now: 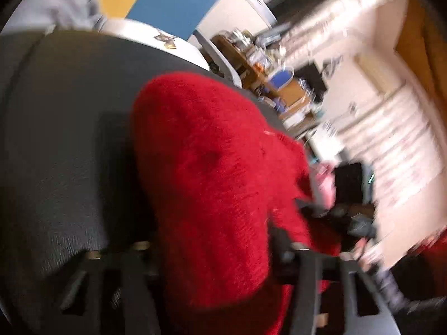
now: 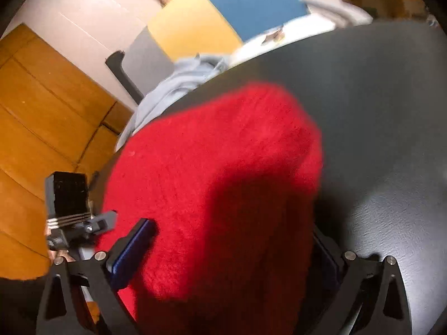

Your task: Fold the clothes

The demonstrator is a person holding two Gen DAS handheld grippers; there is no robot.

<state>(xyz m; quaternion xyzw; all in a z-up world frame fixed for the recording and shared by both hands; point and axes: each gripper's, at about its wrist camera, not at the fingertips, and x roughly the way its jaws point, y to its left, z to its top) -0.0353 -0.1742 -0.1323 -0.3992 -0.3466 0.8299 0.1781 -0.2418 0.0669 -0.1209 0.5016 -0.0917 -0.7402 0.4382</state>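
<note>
One red sweater (image 2: 212, 184) between right gripper (image 2: 223, 251) jaws, grip unclear, one grey garment (image 2: 178, 83) beyond

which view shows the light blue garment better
The right wrist view: the light blue garment lies crumpled at the dark table's far edge, behind the red sweater, fairly sharp. The left wrist view shows only a blurred pale patch in its top-left corner.

Both grippers pointed downward, the left gripper (image 1: 212, 254) and the right gripper (image 2: 229, 248) each with jaws apart around red cloth.
</note>
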